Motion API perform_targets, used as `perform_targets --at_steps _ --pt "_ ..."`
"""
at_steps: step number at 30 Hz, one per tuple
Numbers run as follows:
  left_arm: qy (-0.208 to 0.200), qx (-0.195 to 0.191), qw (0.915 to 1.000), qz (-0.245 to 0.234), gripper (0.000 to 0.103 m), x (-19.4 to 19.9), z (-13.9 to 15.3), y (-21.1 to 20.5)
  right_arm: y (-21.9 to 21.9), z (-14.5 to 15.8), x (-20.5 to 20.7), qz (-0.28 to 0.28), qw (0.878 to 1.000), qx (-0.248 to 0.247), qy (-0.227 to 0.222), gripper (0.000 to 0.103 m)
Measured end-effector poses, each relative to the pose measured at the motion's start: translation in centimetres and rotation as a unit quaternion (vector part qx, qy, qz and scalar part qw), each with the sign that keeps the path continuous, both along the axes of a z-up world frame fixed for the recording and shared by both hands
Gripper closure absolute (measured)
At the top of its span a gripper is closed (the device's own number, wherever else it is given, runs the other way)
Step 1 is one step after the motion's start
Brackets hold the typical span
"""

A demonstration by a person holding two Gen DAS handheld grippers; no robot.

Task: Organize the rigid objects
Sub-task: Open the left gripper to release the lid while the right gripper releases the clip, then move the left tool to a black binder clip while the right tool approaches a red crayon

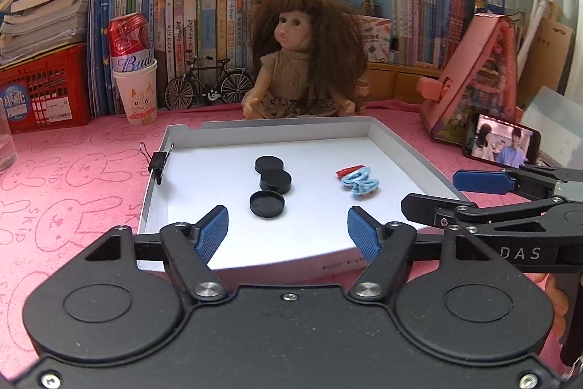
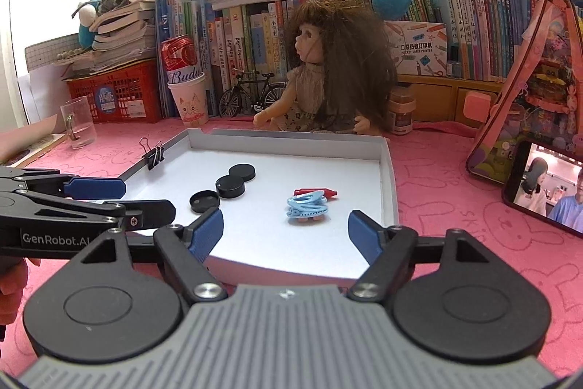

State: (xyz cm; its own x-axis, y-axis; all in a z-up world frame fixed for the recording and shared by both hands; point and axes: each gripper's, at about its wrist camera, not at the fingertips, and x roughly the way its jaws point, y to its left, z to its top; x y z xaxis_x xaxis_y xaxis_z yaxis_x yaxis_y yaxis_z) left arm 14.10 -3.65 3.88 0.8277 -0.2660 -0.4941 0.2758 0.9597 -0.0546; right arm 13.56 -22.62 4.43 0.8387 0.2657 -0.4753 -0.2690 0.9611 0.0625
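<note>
Lying crosswise in the tray (image 1: 379, 137), hair clips (image 1: 360, 184) face both wide-open, empty claws (image 1: 288, 232).

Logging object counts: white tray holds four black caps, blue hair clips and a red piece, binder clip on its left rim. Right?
Not quite: the white tray holds three black caps, not four, as the left wrist view shows. The blue hair clips, red piece and binder clip on the left rim are as stated.

You see three black caps (image 1: 270, 183) and light blue clips (image 1: 360, 184) on a white tray (image 1: 400, 152). The cloth (image 1: 73, 192) is pink with bunny drawings.
</note>
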Motion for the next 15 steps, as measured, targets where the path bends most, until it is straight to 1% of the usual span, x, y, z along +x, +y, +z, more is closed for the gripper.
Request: perform_targets --at_steps 3,7,11,15 --pt "-0.011 -0.001 0.9999 -0.012 0.028 -1.6 0.1 0.2 -0.1 0.0 -1.2 0.006 1.0 -0.006 -0.005 0.017" --pt "-0.02 0.005 0.9993 -0.031 0.027 -3.6 0.2 0.7 -0.3 -0.2 -2.8 0.022 1.0 -0.019 -0.01 0.016" --pt "-0.026 0.01 0.9989 -0.039 0.027 -5.3 0.2 1.1 -0.3 -0.6 -4.3 0.036 0.999 -0.037 -0.014 0.014" --pt "-0.023 0.014 0.9987 -0.043 0.026 -6.8 -0.3 1.6 -0.4 -1.0 -5.6 0.043 0.997 -0.055 -0.018 0.014"
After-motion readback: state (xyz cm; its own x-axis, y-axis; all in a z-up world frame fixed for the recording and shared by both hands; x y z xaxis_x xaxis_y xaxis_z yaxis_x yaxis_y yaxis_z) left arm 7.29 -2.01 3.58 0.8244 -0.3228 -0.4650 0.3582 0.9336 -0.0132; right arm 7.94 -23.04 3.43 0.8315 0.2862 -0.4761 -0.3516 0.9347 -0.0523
